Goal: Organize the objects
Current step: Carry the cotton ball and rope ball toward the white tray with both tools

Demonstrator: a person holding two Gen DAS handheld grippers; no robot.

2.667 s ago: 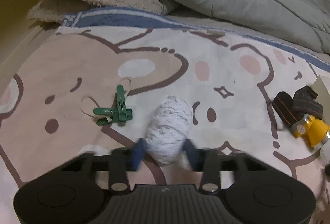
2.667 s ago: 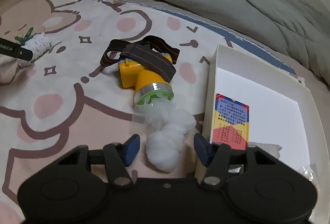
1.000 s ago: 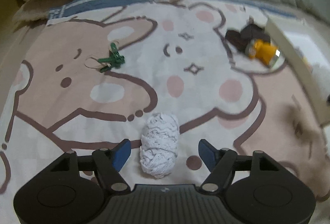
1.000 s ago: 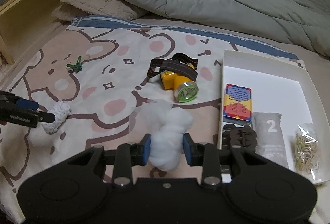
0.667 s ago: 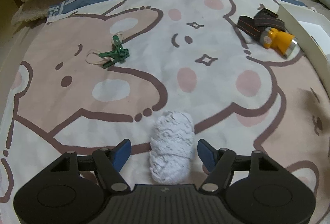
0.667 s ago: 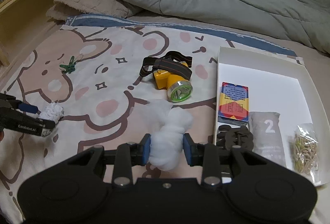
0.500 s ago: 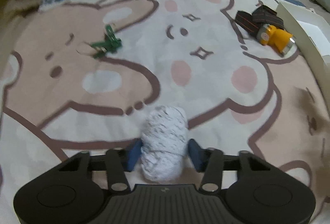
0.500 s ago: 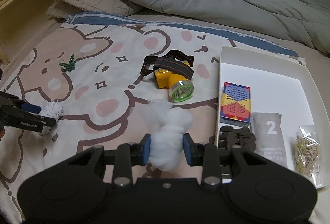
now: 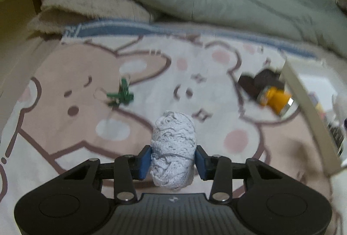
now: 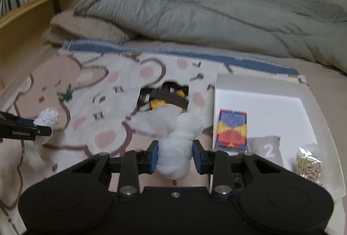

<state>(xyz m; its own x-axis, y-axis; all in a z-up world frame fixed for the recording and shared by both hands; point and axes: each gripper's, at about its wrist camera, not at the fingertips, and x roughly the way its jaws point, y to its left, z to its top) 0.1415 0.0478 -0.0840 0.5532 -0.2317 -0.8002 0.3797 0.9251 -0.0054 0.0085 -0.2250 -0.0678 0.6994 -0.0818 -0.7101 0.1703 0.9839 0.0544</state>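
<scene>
The work surface is a bed covered by a blanket (image 9: 86, 118) printed with cartoon bears in beige, pink and brown, edged by a blue band at 12 o'clock. A crumpled grey-green duvet (image 10: 216, 18) and a beige pillow (image 10: 86, 31) are piled beyond that band. A wooden shelf (image 10: 43, 1) is seen at 10 o'clock in the right wrist view; both views are blurred.

The left hand-held gripper (image 9: 172, 159) is closing, its blue pads pressed on a ball of white yarn (image 9: 173, 144) that is gripped between them, above the blanket. The right hand-held gripper (image 10: 175, 157) is clamped on a wad of white stuffing (image 10: 177, 144).

A green clip (image 9: 122, 97) is noted on the blanket at 11 o'clock of the yarn, well apart. A yellow headlamp (image 9: 275, 100) with a dark strap lies at 2 o'clock, just beside the rim of a white tray (image 10: 256, 81). In the tray a coloured card box (image 10: 232, 128), a grey pouch marked 2 (image 10: 266, 150) and a bag of rubber bands (image 10: 308, 166) are recorded along the near side, the box touching the pouch.
</scene>
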